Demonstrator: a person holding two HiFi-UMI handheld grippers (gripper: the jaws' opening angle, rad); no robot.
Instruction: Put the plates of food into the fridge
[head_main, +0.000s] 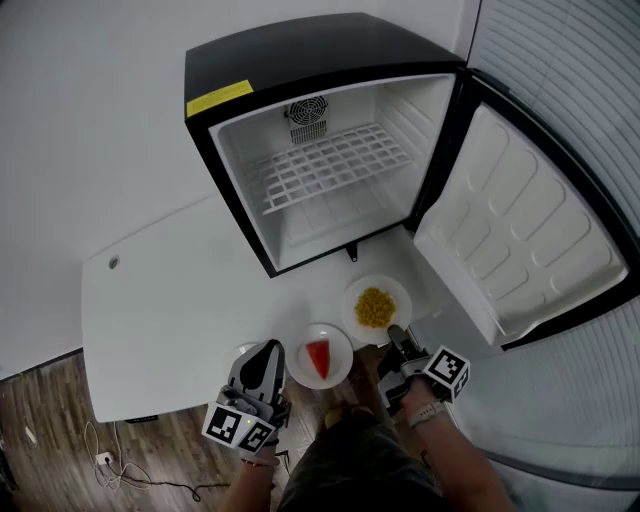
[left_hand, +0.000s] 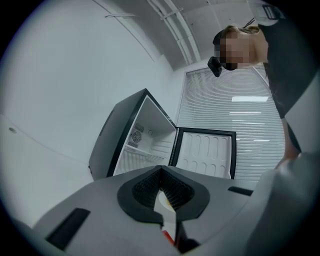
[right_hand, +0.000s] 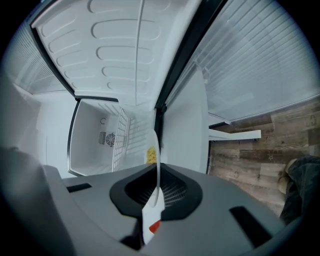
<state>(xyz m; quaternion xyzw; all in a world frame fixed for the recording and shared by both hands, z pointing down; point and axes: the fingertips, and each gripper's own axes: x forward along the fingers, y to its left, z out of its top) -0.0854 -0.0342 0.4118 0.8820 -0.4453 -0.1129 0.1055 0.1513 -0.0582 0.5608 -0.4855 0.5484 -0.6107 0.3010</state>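
Left gripper (head_main: 275, 352) jaws clamped tight on rim of small round white plate with red wedge (head_main: 341, 350), right gripper (head_main: 396, 333) likewise pinching round white plate of yellow kernels (head_main: 397, 290), both plates side by side over white tabletop (head_main: 170, 300), just before open black mini fridge (head_main: 300, 50).

grey moulded left claw (head_main: 268, 350) and darker right claw (head_main: 396, 336), each carrying a white cube (head_main: 240, 428) printed with black square markers; dark olive trousers (head_main: 355, 465).

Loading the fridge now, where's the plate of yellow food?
Head view, right of centre: the plate of yellow food is before the open fridge, its near rim clamped in the right gripper, the red-slice plate to its left.
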